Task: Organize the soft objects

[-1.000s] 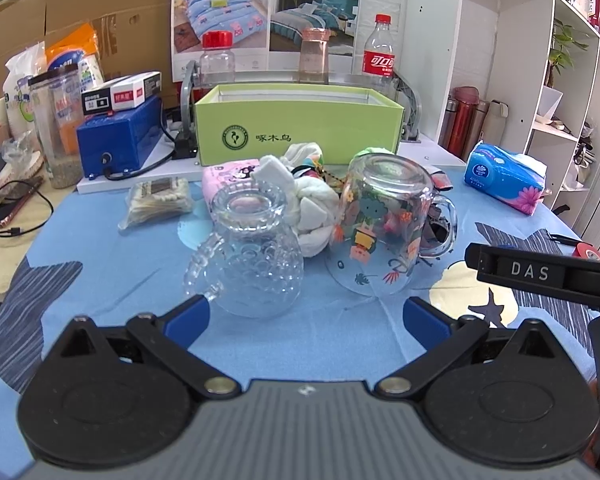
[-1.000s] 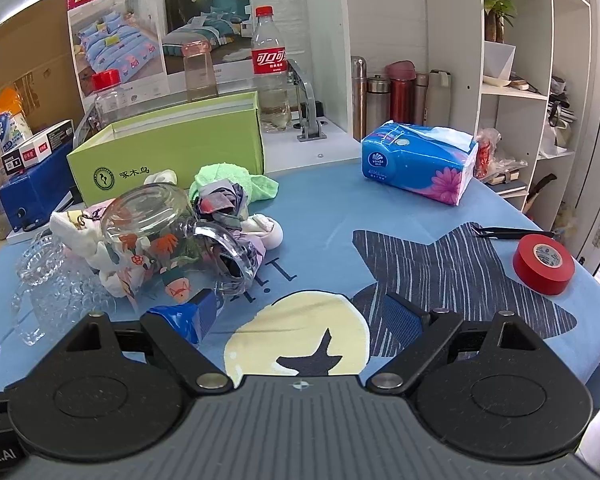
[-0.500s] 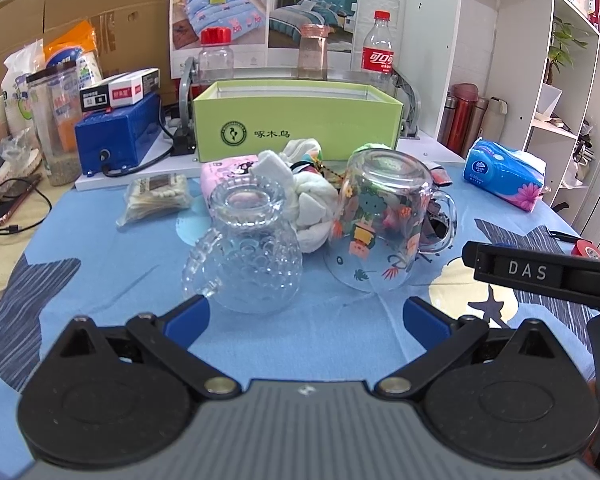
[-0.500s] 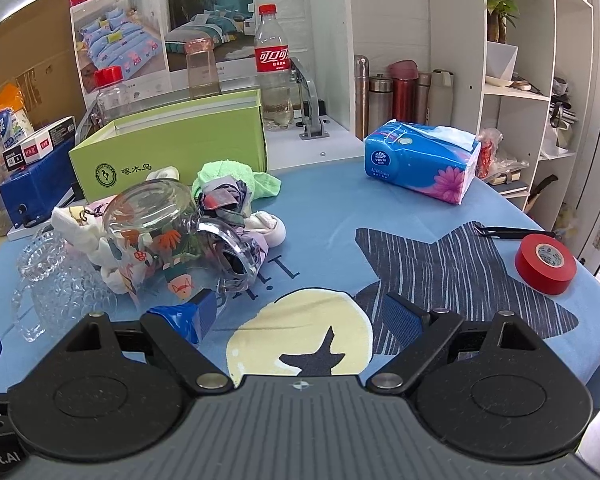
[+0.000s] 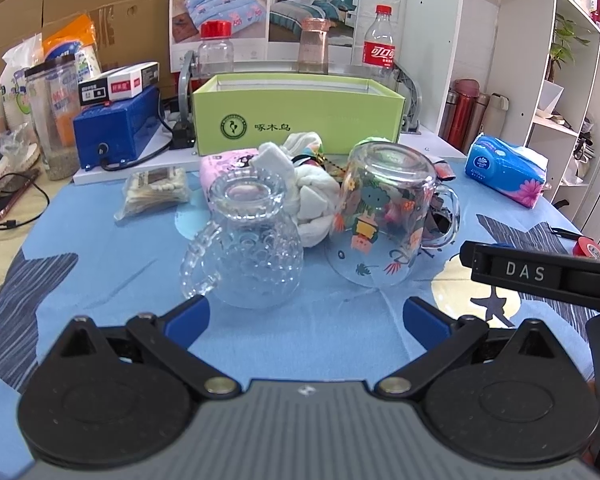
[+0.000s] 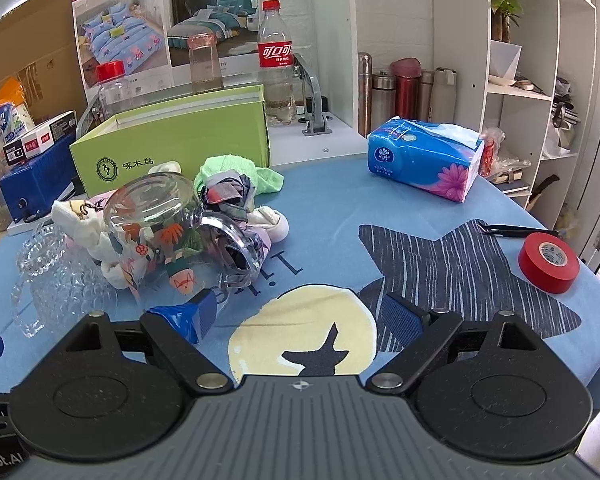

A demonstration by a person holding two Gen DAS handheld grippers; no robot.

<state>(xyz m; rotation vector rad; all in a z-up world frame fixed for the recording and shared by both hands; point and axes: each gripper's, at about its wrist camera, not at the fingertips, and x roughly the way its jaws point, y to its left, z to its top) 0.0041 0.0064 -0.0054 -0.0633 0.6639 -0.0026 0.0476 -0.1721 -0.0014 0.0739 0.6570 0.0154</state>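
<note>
White shelving and a poster-hung wall stand behind our surface (image 6: 332, 208), which wears a blue cloth printed with a moon and dark stars. Next in size is the green box (image 5: 298, 118) at the back, open-topped and, we judge, the likely home for the soft things. In front of it lies the heap of soft objects (image 6: 236, 196): a green cloth, patterned fabric, white socks and a pink piece, all bunched together and touching. Two upturned glasses stand against that heap on the near side, the painted mug (image 5: 384, 220) to the right and the knobbly clear mug (image 5: 246, 248) to the left, almost touching each other.

Our left gripper (image 5: 306, 316) hangs low before the two mugs, its jaws spread wide and holding nothing. Our right gripper (image 6: 296, 316) sits to the right, jaws likewise spread and empty, its left blue tip close to the painted mug's handle.

The risk we see is the glass. Reaching straight for the fabric means passing the mugs, and a jaw could nudge one over or roll it across the cloth. Fabric tucked against a mug may also drag it along when we pull.
</note>
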